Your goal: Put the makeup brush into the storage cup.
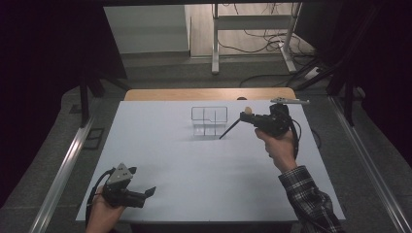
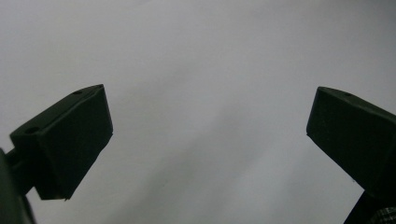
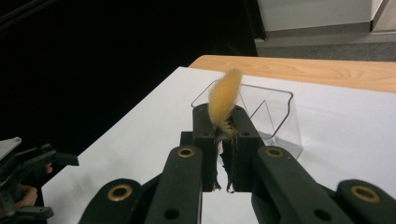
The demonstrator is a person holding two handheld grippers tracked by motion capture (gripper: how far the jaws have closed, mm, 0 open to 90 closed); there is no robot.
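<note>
White table top (image 1: 204,165) under me. At near left, my left gripper (image 1: 145,193) lies low, jaws wide apart, empty. At far right, my raised right gripper (image 1: 243,115) clamps a brush (image 3: 224,100) beside the clear organizer (image 1: 209,121).

high view: above, looking forward-down | claw views: close along jaws | shared: white table (image 1: 194,170)

We see a white tabletop (image 1: 194,170) with a strip of bare wood (image 1: 209,94) along its far edge. Beyond it stands a white metal frame (image 1: 252,29) on grey floor, with black cables (image 1: 265,41) looped around its legs. Dark curtains (image 1: 43,73) hang on either side.
</note>
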